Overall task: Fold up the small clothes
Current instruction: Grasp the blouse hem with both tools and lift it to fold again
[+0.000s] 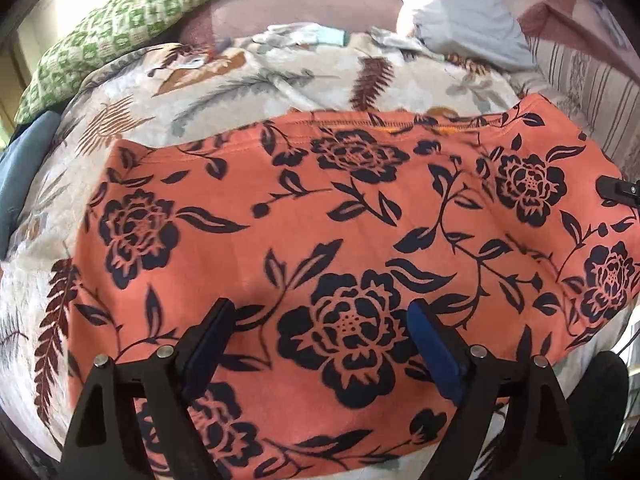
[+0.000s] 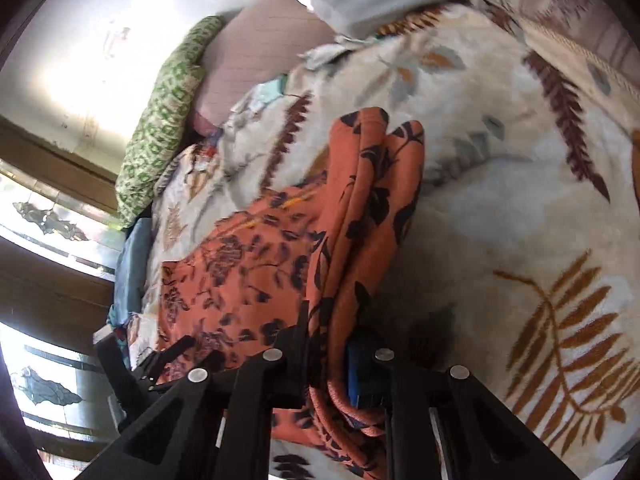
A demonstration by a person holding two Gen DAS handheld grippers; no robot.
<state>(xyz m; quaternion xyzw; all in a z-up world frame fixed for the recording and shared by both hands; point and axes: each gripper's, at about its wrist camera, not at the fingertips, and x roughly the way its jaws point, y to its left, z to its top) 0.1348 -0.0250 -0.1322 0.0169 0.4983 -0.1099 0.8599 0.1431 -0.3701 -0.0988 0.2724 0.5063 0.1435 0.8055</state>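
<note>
Left wrist view shows your left gripper (image 1: 320, 320) spread wide above the orange floral garment (image 1: 340, 220), nothing between its fingers. That garment lies mostly flat on the leaf-print blanket (image 1: 240, 80), with a green patterned pillow (image 1: 120, 28) beyond. Your right gripper (image 2: 328, 344) is clamped tight on a bunched edge of the garment (image 2: 360, 208), which rises from the blanket (image 2: 500, 208) in folds between its fingers.
</note>
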